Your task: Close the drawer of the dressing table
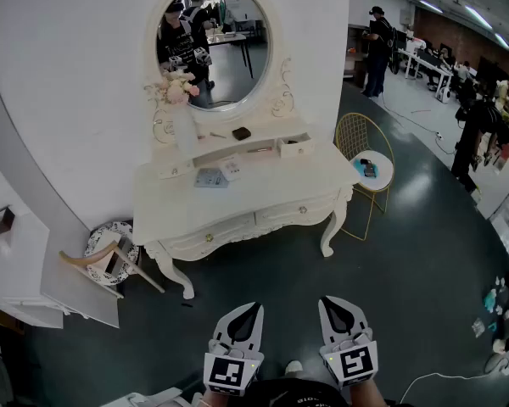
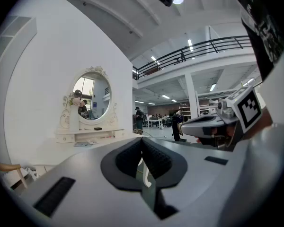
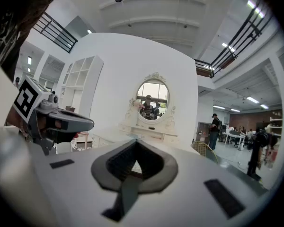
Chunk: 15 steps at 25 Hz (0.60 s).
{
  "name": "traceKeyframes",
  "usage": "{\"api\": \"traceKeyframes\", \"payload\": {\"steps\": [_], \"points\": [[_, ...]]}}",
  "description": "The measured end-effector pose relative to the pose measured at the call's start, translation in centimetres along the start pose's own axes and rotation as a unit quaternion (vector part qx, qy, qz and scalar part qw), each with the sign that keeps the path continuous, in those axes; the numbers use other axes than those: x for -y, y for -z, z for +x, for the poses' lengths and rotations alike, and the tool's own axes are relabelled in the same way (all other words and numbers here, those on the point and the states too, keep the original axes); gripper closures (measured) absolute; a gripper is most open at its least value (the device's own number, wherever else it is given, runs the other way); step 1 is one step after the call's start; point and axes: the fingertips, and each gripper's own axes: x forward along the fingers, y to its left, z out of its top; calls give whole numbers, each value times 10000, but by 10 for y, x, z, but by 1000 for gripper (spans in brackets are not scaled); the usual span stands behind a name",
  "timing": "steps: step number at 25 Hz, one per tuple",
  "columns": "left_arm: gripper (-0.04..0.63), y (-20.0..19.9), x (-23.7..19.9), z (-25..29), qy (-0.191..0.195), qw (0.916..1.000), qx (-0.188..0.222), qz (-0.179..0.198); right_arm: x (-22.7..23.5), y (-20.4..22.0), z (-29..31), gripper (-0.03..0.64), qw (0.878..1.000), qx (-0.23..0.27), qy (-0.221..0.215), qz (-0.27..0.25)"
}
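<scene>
The white dressing table (image 1: pixel 237 202) with an oval mirror (image 1: pixel 214 45) stands against the wall, some way ahead of me. On its upper shelf a small drawer (image 1: pixel 296 146) at the right sticks out toward me. The two wide front drawers (image 1: pixel 254 220) sit flush. My left gripper (image 1: pixel 248 310) and right gripper (image 1: pixel 335 303) hang side by side low over the dark floor, well short of the table, both shut and empty. The table (image 2: pixel 87 137) shows small beyond the left gripper (image 2: pixel 142 141), and again as the table (image 3: pixel 144 134) beyond the right gripper (image 3: pixel 135 144).
A gold wire chair (image 1: pixel 366 166) with a round white seat stands right of the table. A patterned stool (image 1: pixel 110 253) and a white shelf unit (image 1: pixel 21 270) are at the left. A vase of flowers (image 1: pixel 182 113) stands on the table. People stand further back on the right.
</scene>
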Motion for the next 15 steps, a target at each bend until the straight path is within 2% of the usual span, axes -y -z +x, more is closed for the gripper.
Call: {"api": "traceKeyframes", "payload": {"steps": [3, 8, 15], "points": [[578, 2, 3, 4, -8, 9999, 16, -105, 4, 3, 1, 607, 9999, 12, -32, 108], [580, 4, 5, 11, -155, 9997, -12, -209, 10, 5, 2, 607, 9998, -73, -187, -89], [578, 11, 21, 26, -363, 9988, -70, -311, 35, 19, 2, 607, 9993, -69, -359, 88]]}}
